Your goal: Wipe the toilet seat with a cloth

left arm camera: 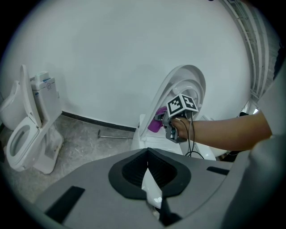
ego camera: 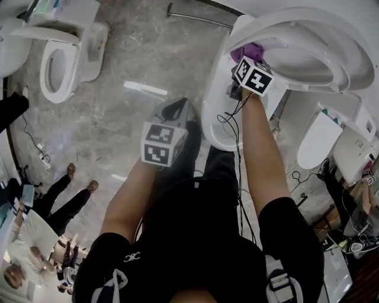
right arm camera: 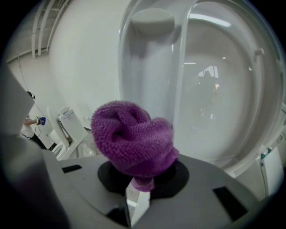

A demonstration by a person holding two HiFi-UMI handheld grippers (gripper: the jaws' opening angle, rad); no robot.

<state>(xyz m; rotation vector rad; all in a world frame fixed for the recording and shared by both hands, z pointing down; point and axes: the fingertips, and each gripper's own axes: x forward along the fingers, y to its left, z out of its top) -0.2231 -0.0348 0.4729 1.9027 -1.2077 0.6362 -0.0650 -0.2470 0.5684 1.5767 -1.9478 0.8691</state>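
A white toilet [ego camera: 216, 118] stands at the upper right with its seat [ego camera: 308, 35] tipped up. My right gripper [ego camera: 244, 64] is shut on a bunched purple cloth [ego camera: 249, 52] and holds it at the raised seat's lower left edge. In the right gripper view the cloth [right arm camera: 134, 143] fills the jaws right in front of the upright seat [right arm camera: 147, 67]; whether it touches the seat I cannot tell. My left gripper [ego camera: 176, 111] hangs over the floor left of the bowl, shut and empty, its pads [left arm camera: 151, 190] pressed together. From it I see the right gripper [left arm camera: 166, 121] and the cloth [left arm camera: 156, 121].
A second toilet [ego camera: 59, 59] stands at the upper left with its lid up. A metal bar [ego camera: 198, 18] lies on the floor by the wall. More white toilet parts [ego camera: 320, 139] sit at the right. People's legs [ego camera: 65, 195] show at the lower left.
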